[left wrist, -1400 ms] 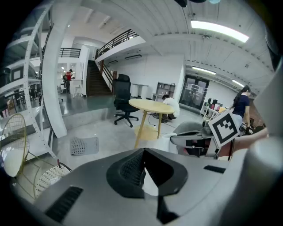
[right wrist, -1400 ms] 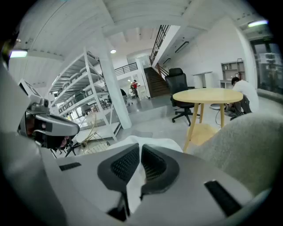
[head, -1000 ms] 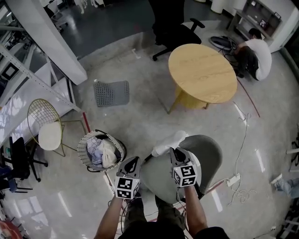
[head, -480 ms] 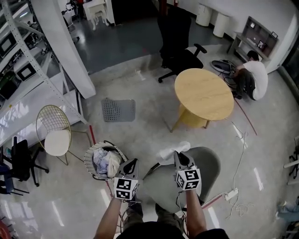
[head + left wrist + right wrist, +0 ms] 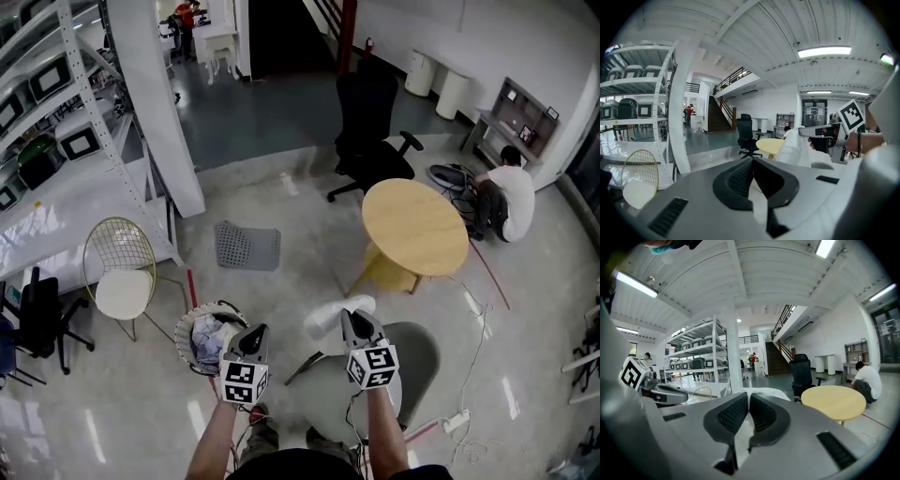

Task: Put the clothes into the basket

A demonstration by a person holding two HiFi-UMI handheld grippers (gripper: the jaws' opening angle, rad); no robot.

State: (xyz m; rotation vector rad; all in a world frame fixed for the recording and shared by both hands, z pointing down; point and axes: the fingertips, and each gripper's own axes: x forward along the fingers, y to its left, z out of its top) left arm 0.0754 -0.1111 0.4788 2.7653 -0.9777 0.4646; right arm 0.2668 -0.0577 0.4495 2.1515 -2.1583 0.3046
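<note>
A white garment (image 5: 328, 314) hangs from my right gripper (image 5: 347, 315), which is shut on it above the front edge of a grey chair seat (image 5: 412, 342). In the right gripper view the cloth (image 5: 769, 392) bunches just past the closed pads of the right gripper (image 5: 748, 397). My left gripper (image 5: 255, 329) is held up beside the round wire basket (image 5: 183, 323), which stands on the floor to its left with several clothes inside. Its jaws meet at the tips in the left gripper view (image 5: 751, 160), and nothing shows between them. From there the white garment (image 5: 794, 147) shows to the right.
A round wooden table (image 5: 415, 225) and a black office chair (image 5: 370, 131) stand beyond the grey chair. A gold wire chair (image 5: 117, 272), a grey mat (image 5: 247, 246), a white pillar (image 5: 159, 103) and shelving are at the left. A person (image 5: 506, 192) sits on the floor at far right. Cables lie near the chair.
Both grippers have risen, and the white garment has come up off the grey chair with the right one. The head view has tilted up to show more of the room.
</note>
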